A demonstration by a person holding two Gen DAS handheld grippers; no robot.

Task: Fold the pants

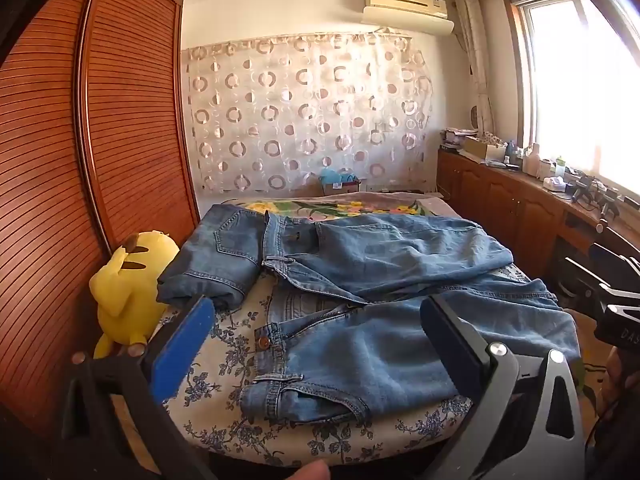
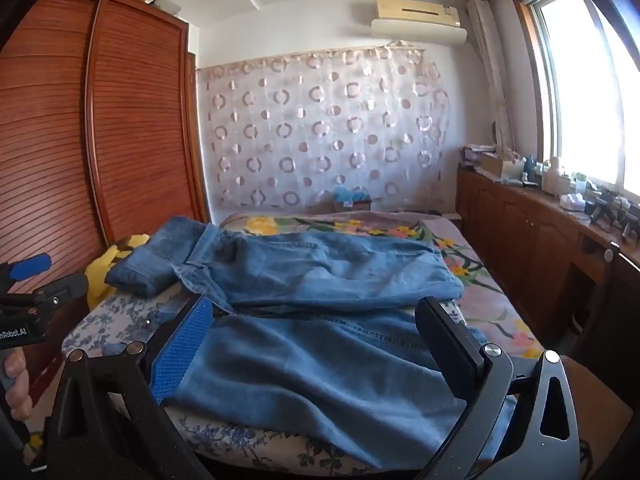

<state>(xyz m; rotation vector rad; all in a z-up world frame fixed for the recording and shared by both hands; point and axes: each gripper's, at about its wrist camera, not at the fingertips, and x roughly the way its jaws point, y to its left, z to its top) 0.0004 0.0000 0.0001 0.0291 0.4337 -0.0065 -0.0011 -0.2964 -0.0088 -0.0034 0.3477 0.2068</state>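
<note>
Pre-grasp: left gripper (image 1: 316,328) & right gripper (image 2: 316,340) both wide apart, empty, over jeans (image 1: 372,344) on bed (image 1: 216,400); next, prob. pinch waistband/leg.

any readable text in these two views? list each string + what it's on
"DAS": white letters, cut off by the frame edge, on the black body of the right gripper, left wrist view.
"nRobot.AI": white letters, start cut off, on the black body of the left gripper, right wrist view.
Label on the cardboard box behind the bed: too small to read.
</note>
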